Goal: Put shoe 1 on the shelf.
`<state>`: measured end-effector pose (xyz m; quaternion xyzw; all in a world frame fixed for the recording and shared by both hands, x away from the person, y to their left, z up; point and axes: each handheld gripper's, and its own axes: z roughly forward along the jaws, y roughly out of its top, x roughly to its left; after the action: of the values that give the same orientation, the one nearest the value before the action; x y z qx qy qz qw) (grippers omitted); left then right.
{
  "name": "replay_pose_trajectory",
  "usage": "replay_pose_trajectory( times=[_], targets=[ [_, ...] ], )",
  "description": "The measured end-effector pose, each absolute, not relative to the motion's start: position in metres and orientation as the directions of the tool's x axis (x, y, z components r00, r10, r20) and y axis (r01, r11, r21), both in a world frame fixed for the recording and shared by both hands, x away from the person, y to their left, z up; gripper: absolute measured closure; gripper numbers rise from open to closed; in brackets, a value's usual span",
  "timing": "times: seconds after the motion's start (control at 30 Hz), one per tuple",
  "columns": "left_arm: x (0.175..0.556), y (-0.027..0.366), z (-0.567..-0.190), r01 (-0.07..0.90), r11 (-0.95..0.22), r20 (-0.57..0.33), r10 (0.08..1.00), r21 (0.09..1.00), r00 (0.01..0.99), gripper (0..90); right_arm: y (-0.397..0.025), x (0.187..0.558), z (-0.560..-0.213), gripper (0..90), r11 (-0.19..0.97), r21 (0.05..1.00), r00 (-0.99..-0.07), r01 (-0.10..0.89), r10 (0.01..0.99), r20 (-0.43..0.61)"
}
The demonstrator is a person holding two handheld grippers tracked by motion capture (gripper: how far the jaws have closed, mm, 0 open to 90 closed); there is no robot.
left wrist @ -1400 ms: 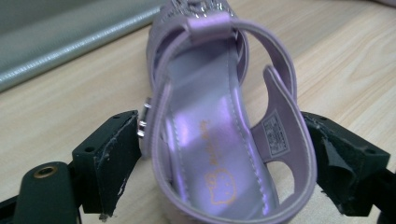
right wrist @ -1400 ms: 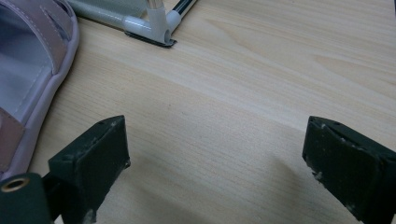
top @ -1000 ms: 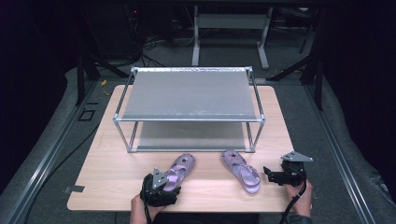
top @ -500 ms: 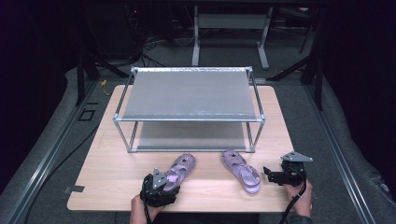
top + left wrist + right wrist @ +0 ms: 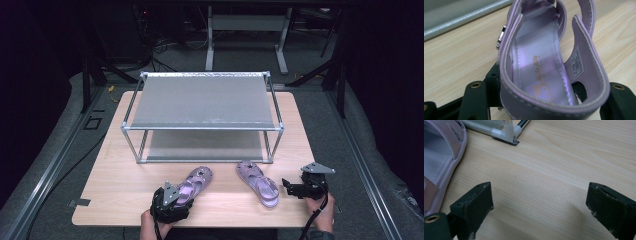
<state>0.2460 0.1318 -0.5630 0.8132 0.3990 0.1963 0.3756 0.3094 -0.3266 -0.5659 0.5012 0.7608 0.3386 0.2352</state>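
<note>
Lilac leather child's sandal (image 5: 544,62) has its heel strap between the left gripper's (image 5: 170,202) black jaws, whether pinched I cannot tell; its twin sandal (image 5: 258,182) lies just beside the wide-open, empty right gripper (image 5: 295,188), both sandals before the grey two-tier metal rack (image 5: 202,117)

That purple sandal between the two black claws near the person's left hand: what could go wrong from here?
The left gripper has the heel of the left sandal between its jaws, which sit against the soft heel strap; that strap may bend and let the sandal slip or tilt if lifted. The rack stands just beyond the toe, so a forward push could bump its lower rail. The right gripper is open over bare table beside the other sandal, so it gives no support.
</note>
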Motion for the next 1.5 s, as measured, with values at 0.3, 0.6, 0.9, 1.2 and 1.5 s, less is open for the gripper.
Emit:
replay_pose_trajectory(
  times=[0.3,0.6,0.9,1.2,1.5],
  targets=[
    [0.244,0.136,-0.555,0.469,-0.373,0.018,0.798,0.8,0.603,36.4,-0.327,0.309,-0.566,6.5,0.268,0.751,-0.387,0.603,0.922,-0.019],
    [0.249,0.141,-0.543,0.434,-0.339,0.024,0.81,0.835,0.586,36.5,-0.327,0.309,-0.566,6.5,0.271,0.75,-0.388,0.603,0.921,-0.02],
    [0.258,0.143,-0.534,0.407,-0.319,0.033,0.818,0.856,0.574,36.7,-0.327,0.309,-0.566,6.5,0.27,0.752,-0.388,0.601,0.921,-0.02],
    [0.275,0.143,-0.53,0.383,-0.286,0.035,0.838,0.879,0.544,36.8,-0.327,0.309,-0.566,6.5,0.27,0.75,-0.387,0.604,0.922,-0.02],
    [0.295,0.14,-0.536,0.393,-0.259,0.019,0.854,0.882,0.52,36.8,-0.327,0.309,-0.566,6.6,0.269,0.751,-0.386,0.603,0.922,-0.02]
  ],
)
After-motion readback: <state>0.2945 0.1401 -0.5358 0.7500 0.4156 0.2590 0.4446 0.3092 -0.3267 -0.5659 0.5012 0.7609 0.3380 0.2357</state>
